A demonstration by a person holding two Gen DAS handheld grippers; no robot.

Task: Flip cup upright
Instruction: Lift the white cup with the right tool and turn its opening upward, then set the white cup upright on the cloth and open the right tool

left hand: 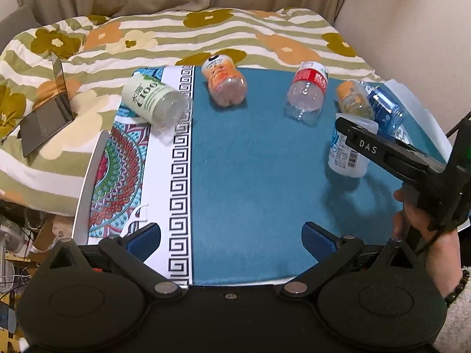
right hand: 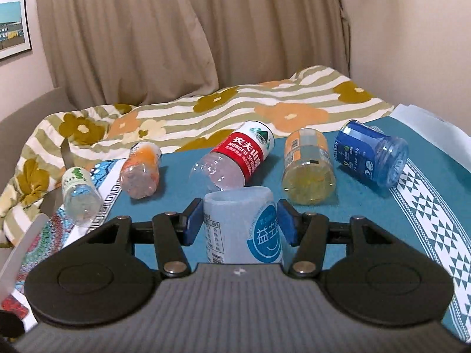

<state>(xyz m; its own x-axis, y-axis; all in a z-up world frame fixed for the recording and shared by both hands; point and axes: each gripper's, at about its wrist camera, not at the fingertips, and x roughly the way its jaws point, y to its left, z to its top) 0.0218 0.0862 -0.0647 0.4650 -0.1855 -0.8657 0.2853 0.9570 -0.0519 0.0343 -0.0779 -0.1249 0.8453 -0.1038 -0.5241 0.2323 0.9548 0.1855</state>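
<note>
Cup first: the pale translucent plastic cup with a light-blue circle label (right hand: 244,229) stands open end up on the teal felt mat (right hand: 368,214), between my right gripper's (right hand: 240,220) blue pads (right hand: 192,220). The pads sit just beside its walls on both sides; I cannot tell whether they press it or only flank it. From my left wrist view the same cup (left hand: 348,153) stands upright near the mat's right edge, with the right gripper (left hand: 350,131) reaching in over its rim.

Beyond the cup lie five cut bottle cups on their sides: a clear one with a red label (right hand: 232,158) directly behind it, a yellow-orange one (right hand: 307,170) to its right, a dark blue one (right hand: 372,154) further right, an orange-tinted one (right hand: 141,170) to its left, and a white-green labelled one (right hand: 79,194) furthest left, on the patterned white border.

My left gripper (left hand: 231,235) hovers well apart from the cup, over the mat's near edge, fingers spread wide and holding nothing.
</note>
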